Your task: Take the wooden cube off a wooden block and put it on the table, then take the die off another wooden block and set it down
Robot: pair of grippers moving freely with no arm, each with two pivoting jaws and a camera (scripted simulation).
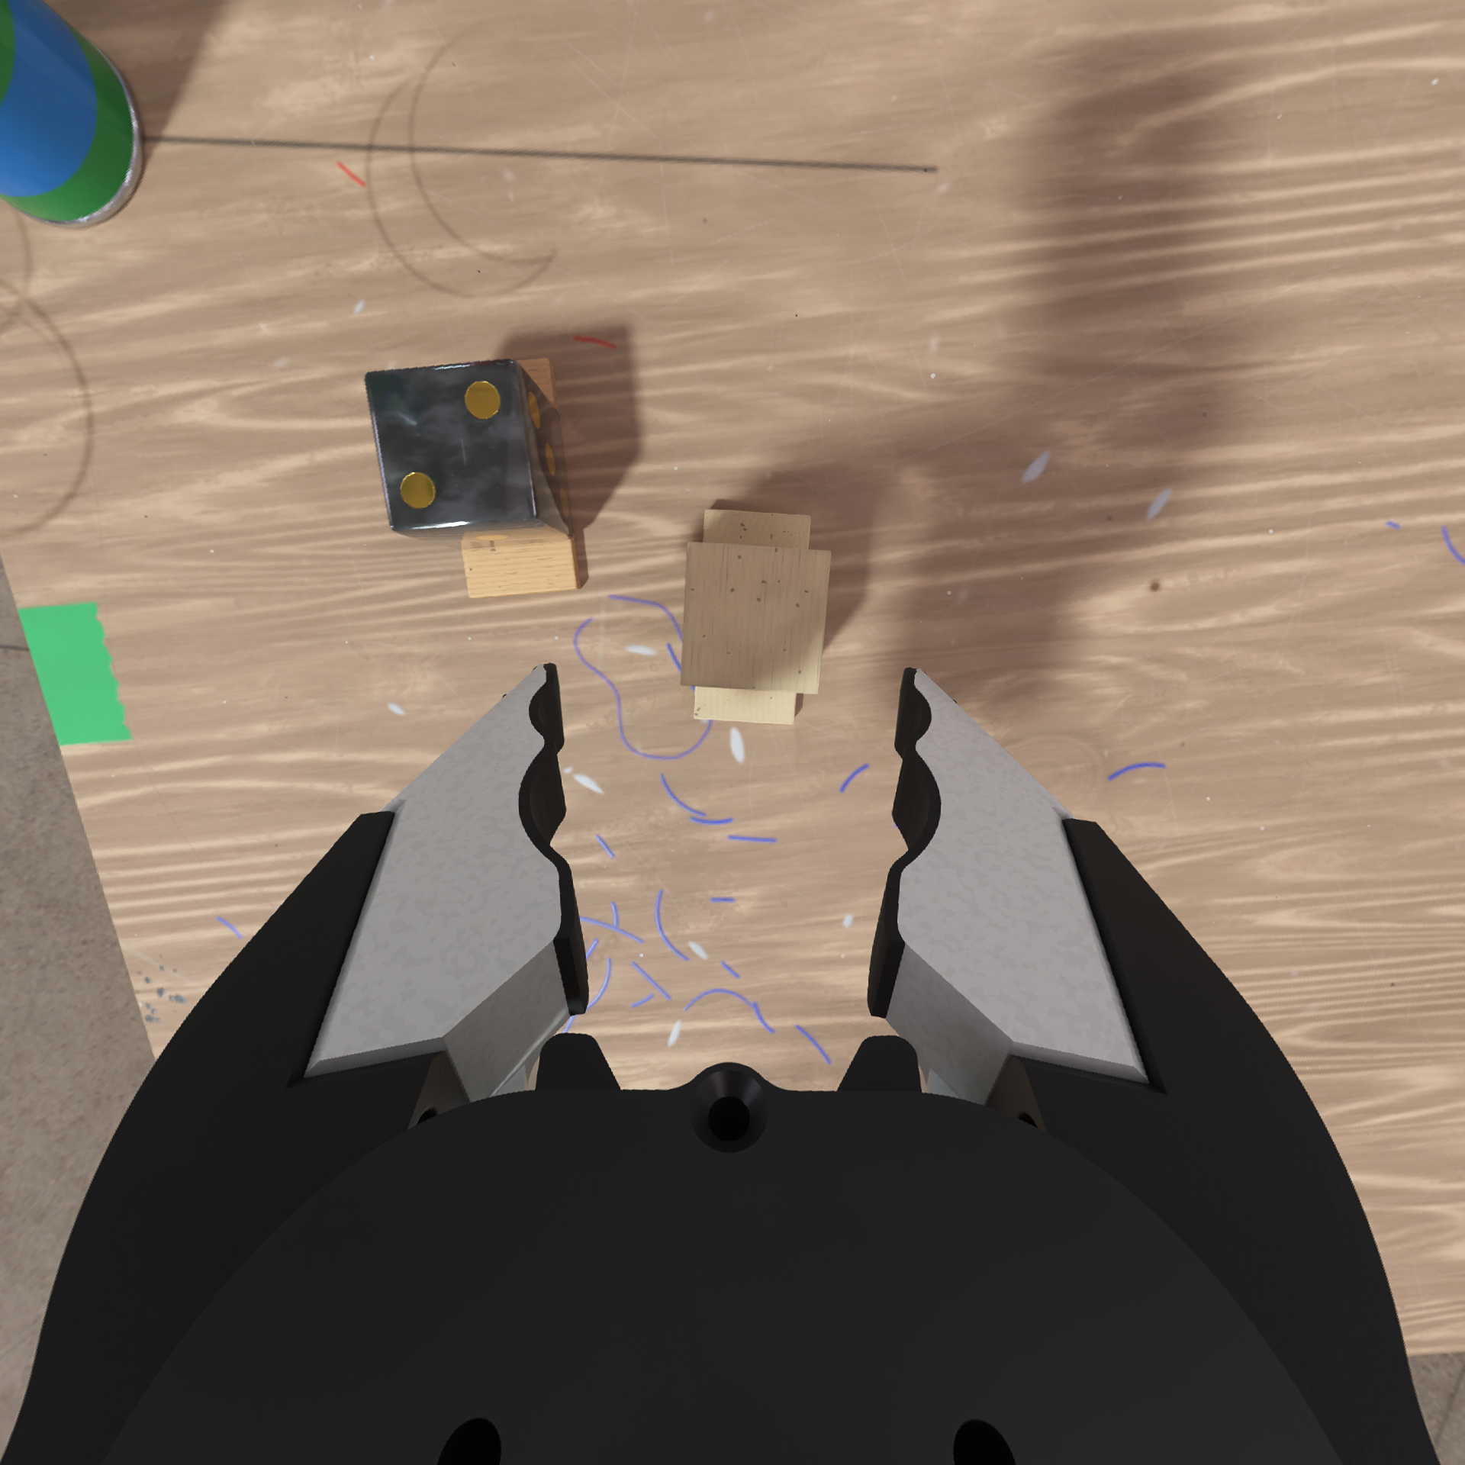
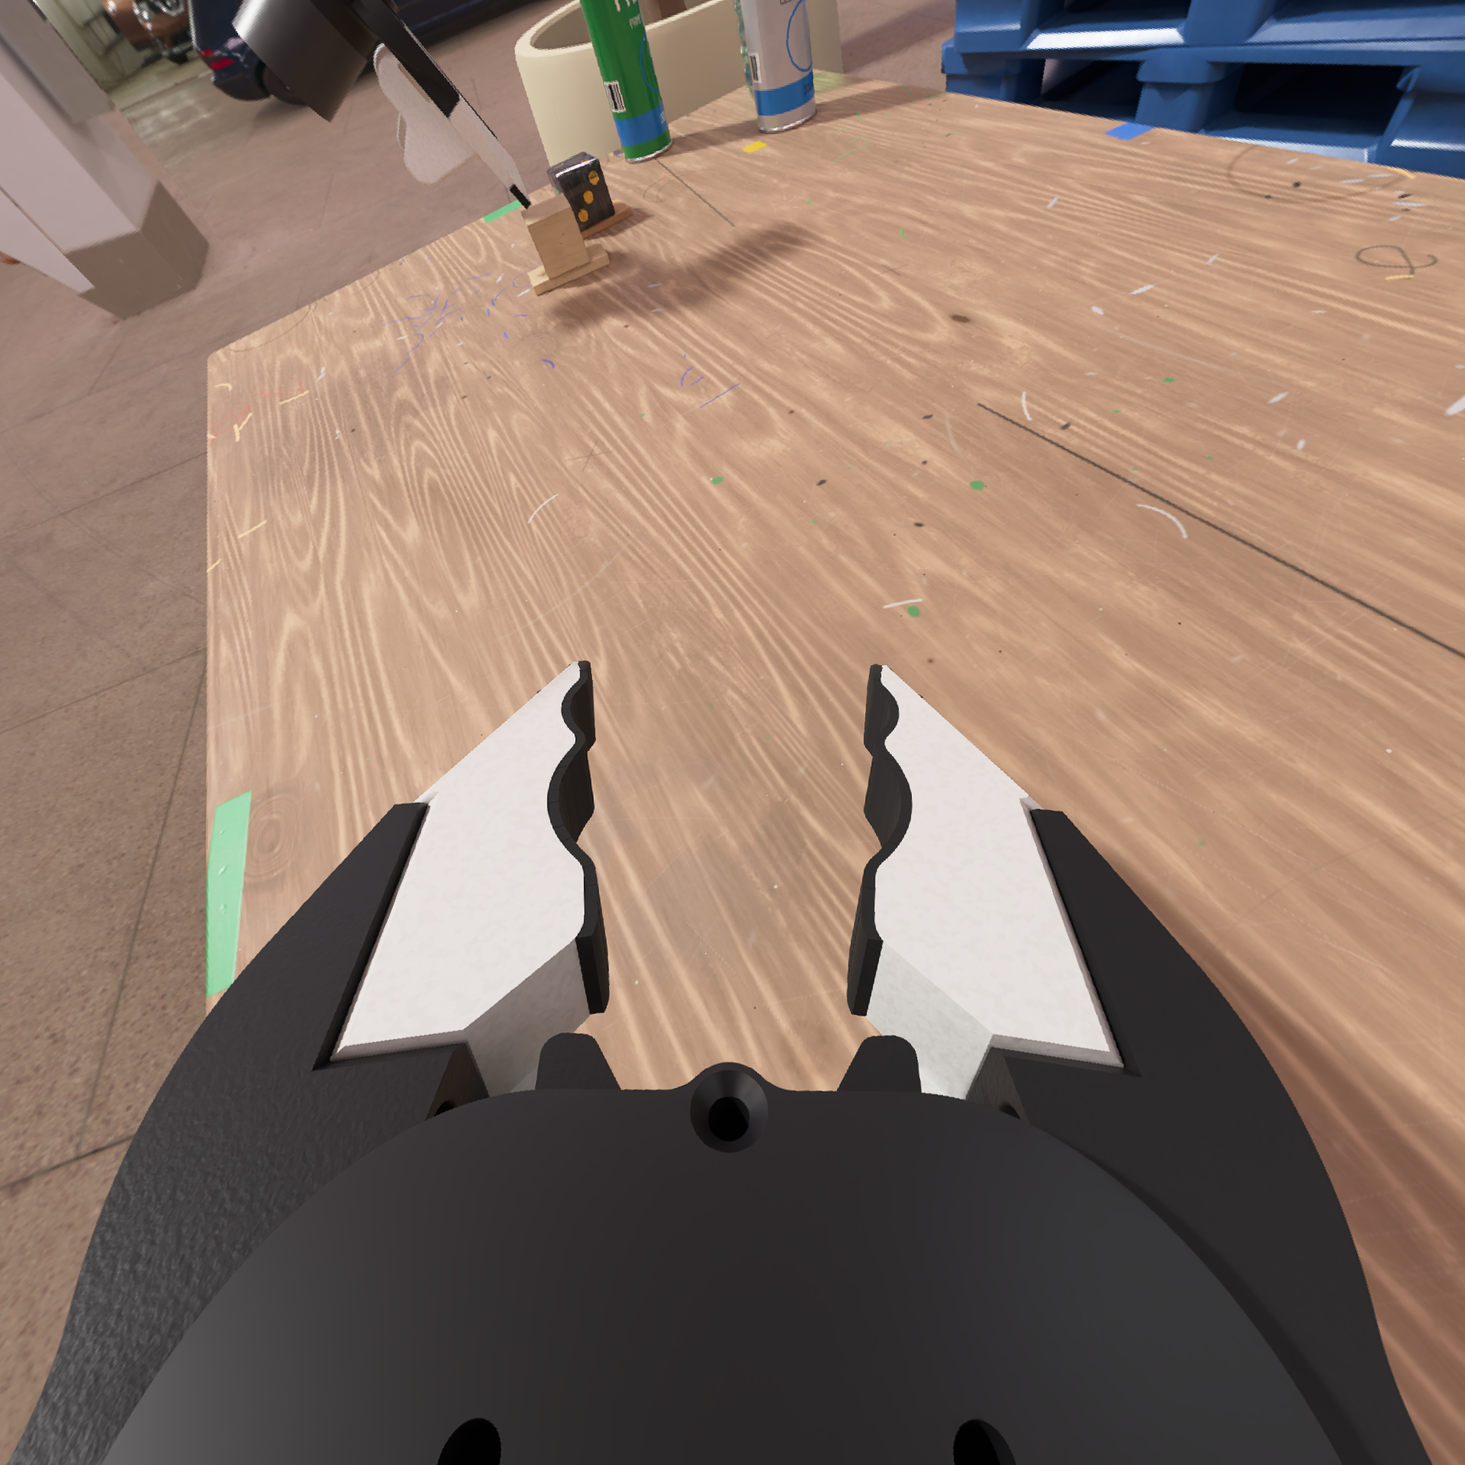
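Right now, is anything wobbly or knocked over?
Nothing has fallen. The die overhangs its small block, and the cube also sits on a narrower block. Both are upright.

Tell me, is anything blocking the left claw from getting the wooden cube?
Nothing visible is. The left claw hangs open above the wooden cube, with only air between. The die sits off to one side on its own block.
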